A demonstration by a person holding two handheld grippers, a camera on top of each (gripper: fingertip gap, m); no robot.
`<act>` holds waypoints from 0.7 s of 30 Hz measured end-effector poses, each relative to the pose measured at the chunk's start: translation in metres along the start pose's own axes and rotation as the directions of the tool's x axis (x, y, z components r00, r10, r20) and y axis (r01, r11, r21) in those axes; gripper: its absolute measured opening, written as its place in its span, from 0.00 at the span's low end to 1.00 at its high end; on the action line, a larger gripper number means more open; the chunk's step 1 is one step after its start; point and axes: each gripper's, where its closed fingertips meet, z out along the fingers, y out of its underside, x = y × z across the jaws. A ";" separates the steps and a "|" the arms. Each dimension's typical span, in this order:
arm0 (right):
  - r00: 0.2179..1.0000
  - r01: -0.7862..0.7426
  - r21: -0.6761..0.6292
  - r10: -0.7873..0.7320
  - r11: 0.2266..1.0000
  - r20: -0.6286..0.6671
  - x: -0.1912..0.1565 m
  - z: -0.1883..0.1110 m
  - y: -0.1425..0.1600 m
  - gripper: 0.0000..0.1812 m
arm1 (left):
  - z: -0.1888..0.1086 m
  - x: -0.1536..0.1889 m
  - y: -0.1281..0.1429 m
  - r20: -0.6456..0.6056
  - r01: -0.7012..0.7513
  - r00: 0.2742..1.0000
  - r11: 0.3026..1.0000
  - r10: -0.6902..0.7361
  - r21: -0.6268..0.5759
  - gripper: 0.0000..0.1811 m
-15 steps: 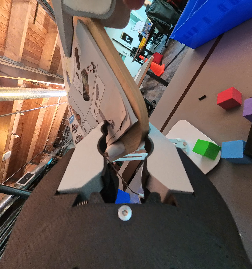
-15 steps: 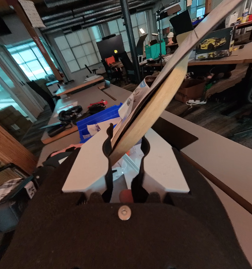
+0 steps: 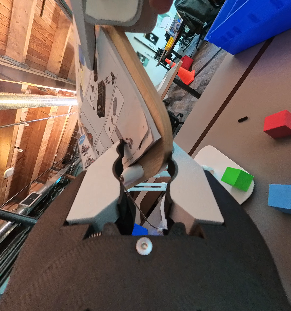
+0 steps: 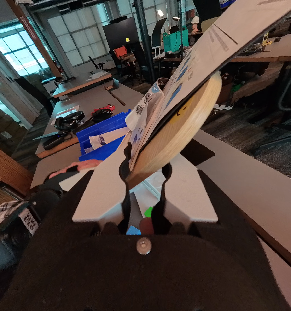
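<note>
Two handheld grippers lift a round wooden board with an instruction booklet lying against its face. The left gripper pinches one edge of board and booklet together; the right gripper clamps the opposite edge, its fingers pressed onto wood and pages. The board is steeply tilted, so the loose booklet could slide or fan open if either pinch slackens, and the board could twist out. To the right of the left gripper, on the grey table, lie a green cube on a white plate, a blue cube and a red cube. A blue bin stands beyond the right gripper, to its left.
</note>
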 end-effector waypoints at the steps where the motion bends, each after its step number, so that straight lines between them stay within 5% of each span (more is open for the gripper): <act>1: 1.000 0.014 -0.011 -0.014 1.000 0.007 0.001 -0.002 0.002 0.18 | 0.001 0.000 0.000 -0.007 -0.008 1.000 1.000 0.008 -0.003 0.28; 8: 0.987 -0.095 0.018 0.092 0.995 0.134 0.004 -0.038 0.021 0.31 | -0.004 -0.002 0.003 -0.018 -0.040 0.999 0.999 0.040 0.008 0.27; 13: 0.986 -0.120 -0.026 0.122 0.992 0.116 0.016 -0.049 0.058 0.22 | -0.021 -0.013 0.022 -0.056 -0.068 0.996 0.997 0.070 0.036 0.26; 21: 0.998 0.064 -0.409 -0.046 0.910 0.053 0.025 -0.022 0.154 0.23 | -0.053 -0.033 0.063 -0.108 -0.039 0.993 0.997 0.046 0.071 0.23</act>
